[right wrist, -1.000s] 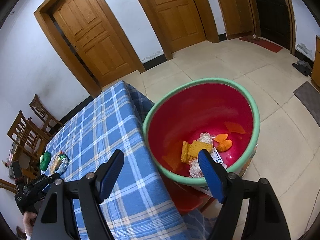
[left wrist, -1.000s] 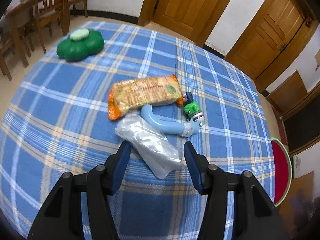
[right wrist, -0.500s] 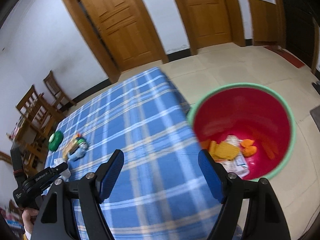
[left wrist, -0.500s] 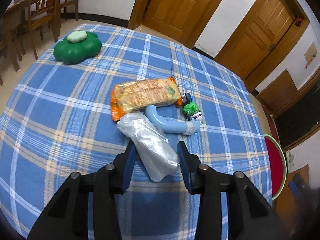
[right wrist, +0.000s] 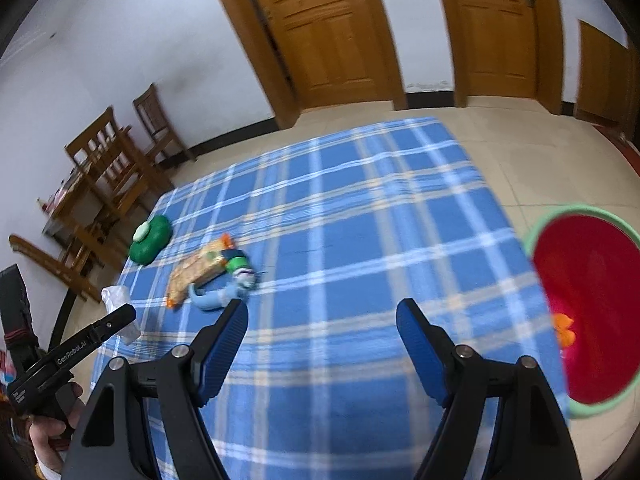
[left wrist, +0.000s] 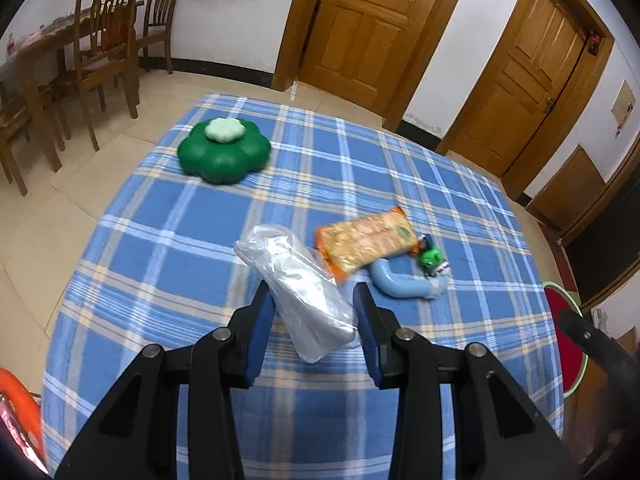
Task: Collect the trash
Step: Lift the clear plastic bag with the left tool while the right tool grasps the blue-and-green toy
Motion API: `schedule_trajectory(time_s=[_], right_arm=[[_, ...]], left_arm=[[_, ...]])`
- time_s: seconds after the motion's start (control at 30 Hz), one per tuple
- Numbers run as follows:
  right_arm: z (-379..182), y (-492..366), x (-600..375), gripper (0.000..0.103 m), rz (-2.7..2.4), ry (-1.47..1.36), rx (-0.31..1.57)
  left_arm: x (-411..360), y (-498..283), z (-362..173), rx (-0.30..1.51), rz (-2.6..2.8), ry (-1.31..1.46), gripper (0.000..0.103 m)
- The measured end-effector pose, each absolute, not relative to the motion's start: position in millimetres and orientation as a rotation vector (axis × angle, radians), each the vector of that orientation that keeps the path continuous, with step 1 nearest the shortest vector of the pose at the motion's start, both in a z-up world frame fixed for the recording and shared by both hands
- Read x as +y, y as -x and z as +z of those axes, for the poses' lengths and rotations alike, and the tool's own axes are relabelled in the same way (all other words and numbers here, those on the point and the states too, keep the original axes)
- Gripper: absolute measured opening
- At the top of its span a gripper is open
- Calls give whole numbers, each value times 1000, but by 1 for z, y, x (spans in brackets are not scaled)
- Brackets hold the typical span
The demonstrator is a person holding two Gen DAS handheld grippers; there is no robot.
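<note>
The left gripper (left wrist: 314, 316) clamps a crumpled clear plastic bag (left wrist: 298, 280) above the blue plaid tablecloth (left wrist: 200, 220); the right gripper's (right wrist: 320, 336) jaws stand wide and empty. Beyond lie an orange snack packet (left wrist: 366, 242), a curved light-blue tube (left wrist: 402, 284) and a green flower-shaped box (left wrist: 224, 154); a green-rimmed red basin (right wrist: 588, 316) sits beside the table.

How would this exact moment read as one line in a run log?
left claw: shut on clear plastic wrapper | right claw: open, empty, above tablecloth | red basin: beside table
</note>
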State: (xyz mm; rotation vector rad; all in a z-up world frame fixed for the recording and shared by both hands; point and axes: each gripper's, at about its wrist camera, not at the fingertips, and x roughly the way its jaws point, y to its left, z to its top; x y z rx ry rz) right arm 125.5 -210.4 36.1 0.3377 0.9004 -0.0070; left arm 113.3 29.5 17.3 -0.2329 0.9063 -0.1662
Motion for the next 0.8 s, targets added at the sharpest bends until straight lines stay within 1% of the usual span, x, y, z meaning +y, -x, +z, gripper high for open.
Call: schedule_trajectory(time_s=[0.2,0.37,0.5,0.73,0.8], right_arm=[[24,-163,-178,78,55,-288,935],[7,-190,-158,72,90,-256,980],[-3,-203,-147,63,119,-231,1012],[-12,-215,-139,54,118,-204,1036],[-12,-217,-139,48,110,-203,1036]], left_arm=[[43,-122,12,916,-179,241,40],[50,-128,4,930,-187,257,40],[53,-132,-2,942,-188,268,40],[52,-135,-9,950,-195,276,40],[50,-135,-10,948,-201,275,40]])
